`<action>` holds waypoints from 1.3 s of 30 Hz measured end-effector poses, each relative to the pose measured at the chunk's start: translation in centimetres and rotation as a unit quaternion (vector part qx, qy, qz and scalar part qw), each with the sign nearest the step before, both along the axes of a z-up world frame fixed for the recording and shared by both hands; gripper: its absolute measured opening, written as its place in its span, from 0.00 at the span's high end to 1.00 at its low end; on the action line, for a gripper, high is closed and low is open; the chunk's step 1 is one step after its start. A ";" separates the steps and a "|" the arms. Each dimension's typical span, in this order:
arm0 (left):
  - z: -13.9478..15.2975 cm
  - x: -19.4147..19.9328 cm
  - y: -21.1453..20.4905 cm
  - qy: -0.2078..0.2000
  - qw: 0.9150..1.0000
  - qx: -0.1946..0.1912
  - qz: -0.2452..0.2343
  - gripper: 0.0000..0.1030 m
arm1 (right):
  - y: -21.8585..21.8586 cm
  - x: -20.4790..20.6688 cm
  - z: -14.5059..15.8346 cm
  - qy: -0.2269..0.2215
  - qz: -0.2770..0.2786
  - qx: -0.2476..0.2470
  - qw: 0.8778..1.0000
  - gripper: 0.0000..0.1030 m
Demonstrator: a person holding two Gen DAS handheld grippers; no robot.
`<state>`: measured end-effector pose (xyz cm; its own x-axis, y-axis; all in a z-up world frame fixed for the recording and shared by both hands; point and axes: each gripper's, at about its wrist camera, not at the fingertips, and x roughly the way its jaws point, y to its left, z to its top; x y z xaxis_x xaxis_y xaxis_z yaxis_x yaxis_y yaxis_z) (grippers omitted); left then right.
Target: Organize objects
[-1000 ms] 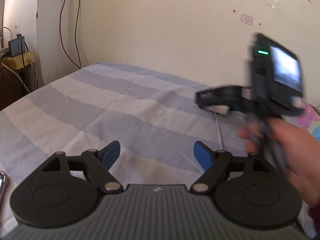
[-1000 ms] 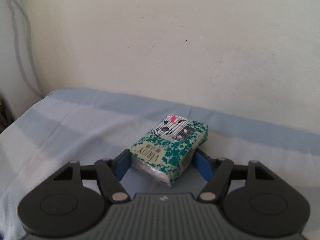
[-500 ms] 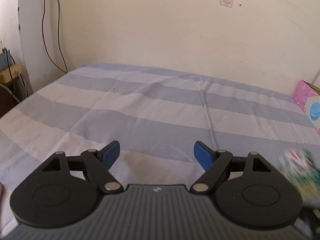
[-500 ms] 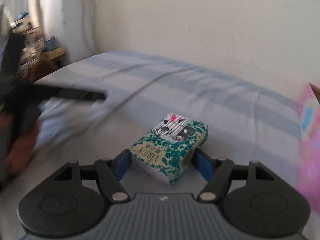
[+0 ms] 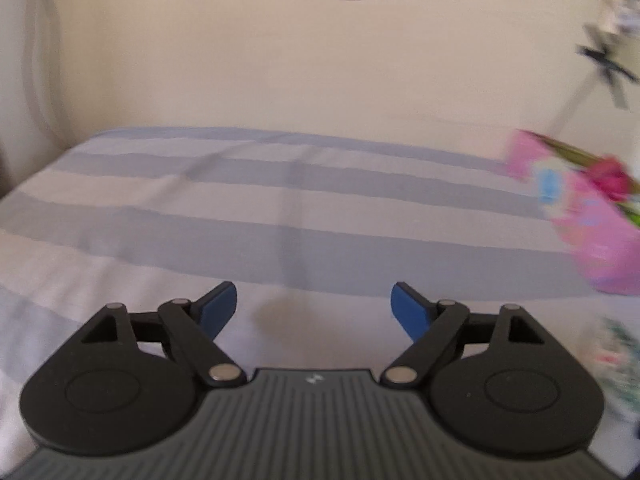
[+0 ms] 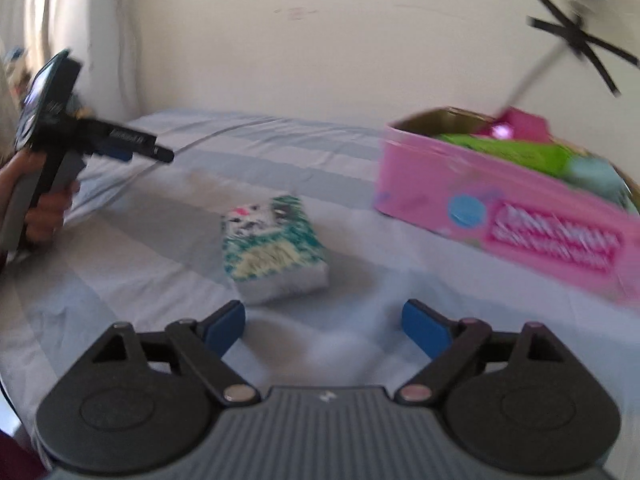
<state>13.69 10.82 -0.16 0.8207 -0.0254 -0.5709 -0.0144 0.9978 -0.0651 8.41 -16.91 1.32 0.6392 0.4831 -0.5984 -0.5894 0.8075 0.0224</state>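
Right tool (image 6: 323,322) is spread wide with nothing in it, blue pads hanging over the blue-and-white striped bedsheet (image 6: 120,280). Just past the tips sits the green-and-white patterned tissue pack (image 6: 276,250), flat on the bed, not touching either pad. Left tool (image 5: 312,306) is wide open and empty too. Further back on the right is the pink cardboard box (image 6: 520,216), pretty blurry, near the wall.
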 end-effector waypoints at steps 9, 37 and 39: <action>1.4 -2.5 -9.0 0.002 0.982 -0.048 -0.182 0.14 | 1.0 -0.6 0.0 -0.005 0.066 0.012 0.998 0.14; 8.1 -0.1 -23.0 -0.032 0.945 -0.025 -0.326 0.40 | -6.5 3.0 5.3 -0.139 -0.014 0.062 0.988 0.46; 9.1 1.5 -25.4 -0.046 0.940 -0.022 -0.337 0.39 | -7.9 4.3 6.2 -0.154 -0.037 0.065 0.985 0.46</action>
